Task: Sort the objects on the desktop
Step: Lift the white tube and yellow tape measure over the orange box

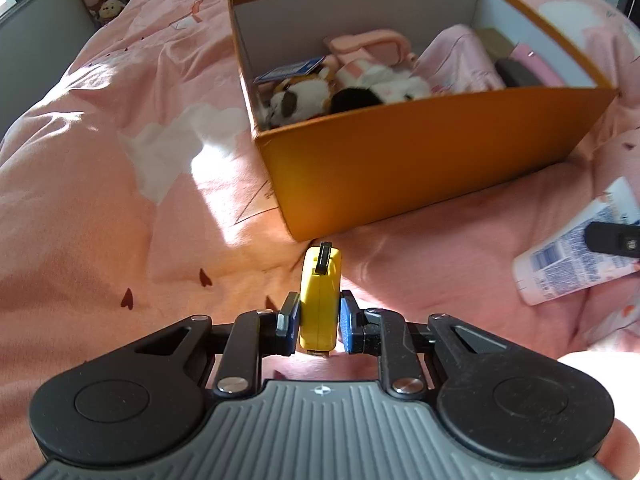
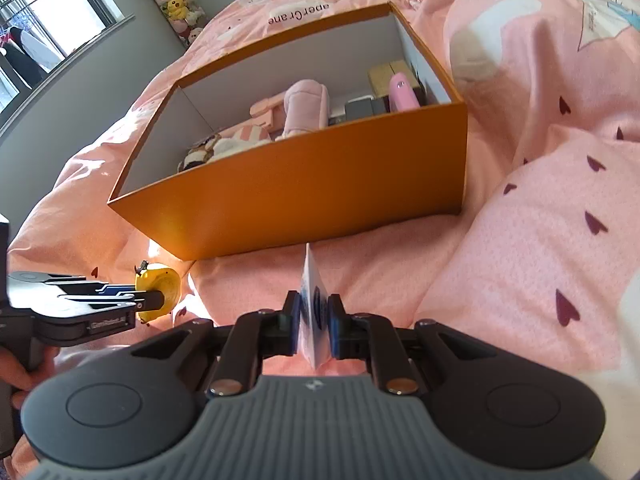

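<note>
i'm working over a bed covered with a rumpled pink quilt printed with small dark hearts and white shapes (image 1: 100, 184), sunlight falling across it, a grey wall and a window off to the side with a column of plush toys (image 2: 176, 4) in the corner

the biggest thing in front of me is the open orange cardboard box with a white inside (image 1: 420, 168), sitting on the quilt just beyond both tools. it already holds a brown-and-white plush animal (image 1: 304, 94), a folded pink cloth (image 1: 460, 60), a pink plastic piece (image 1: 372, 44) and some dark and pink small items at the far end, so i judge the sorting well under way

my left gripper (image 1: 319, 316) is clamped on a small yellow tape measure with a black tab (image 1: 320, 300), held on edge; in the right wrist view it looks clear of the quilt, close to the box's near corner. my right gripper (image 2: 314, 316) is clamped on a white squeezed tube with blue printing (image 2: 314, 312), pinched flat between the pads; the left wrist view shows the same tube (image 1: 572, 252) off to the right, low over the quilt

so both picks look done and i take this as the carry step. next i'd need to raise each tool enough to clear the near wall of the box, bring it over a free patch inside, perhaps the middle behind the plush animal, and only then let the jaws part, one hand at a time so the two tools don't crowd each other over the rim
</note>
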The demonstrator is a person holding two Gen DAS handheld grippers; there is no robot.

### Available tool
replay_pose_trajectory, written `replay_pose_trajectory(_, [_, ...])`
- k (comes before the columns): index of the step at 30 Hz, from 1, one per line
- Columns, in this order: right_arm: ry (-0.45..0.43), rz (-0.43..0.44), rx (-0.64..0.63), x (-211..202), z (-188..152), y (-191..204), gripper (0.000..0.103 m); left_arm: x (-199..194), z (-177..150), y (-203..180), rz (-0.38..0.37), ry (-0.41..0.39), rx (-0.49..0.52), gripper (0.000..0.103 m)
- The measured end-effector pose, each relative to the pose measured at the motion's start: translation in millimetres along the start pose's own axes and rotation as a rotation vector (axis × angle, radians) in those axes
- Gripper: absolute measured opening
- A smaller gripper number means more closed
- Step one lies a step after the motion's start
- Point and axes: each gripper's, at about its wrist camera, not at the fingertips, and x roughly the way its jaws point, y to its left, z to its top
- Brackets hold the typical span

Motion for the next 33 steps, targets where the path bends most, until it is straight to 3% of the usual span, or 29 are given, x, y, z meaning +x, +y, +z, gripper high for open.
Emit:
replay_pose_trajectory(4, [-0.029, -0.006, -0.010, -7, 4, 1, 0.014, -19, 6, -4, -0.087, -0.034, -0.022, 0.022])
replay_pose_trajectory(13, [-0.073, -0.004, -0.051, -23, 13, 10, 0.014, -48, 27, -18, -0.147, -0.104, -0.013, 0.022])
replay_pose_trajectory(20, [-0.136, 0.077, -0.063, -46, 31, 12, 0.014, -75, 45, -24, -0.237, -0.168, -0.012, 0.022])
replay_pose_trajectory(27, [-0.084, 0.216, -0.067, -66, 76, -13, 0.014, -92, 73, -27, -0.274, -0.227, 0.026, 0.022])
replay_pose_trajectory(33, [-0.057, 0.208, -0.172, -86, 128, -26, 0.014, -96, 100, -28, -0.254, -0.276, 0.066, 0.022])
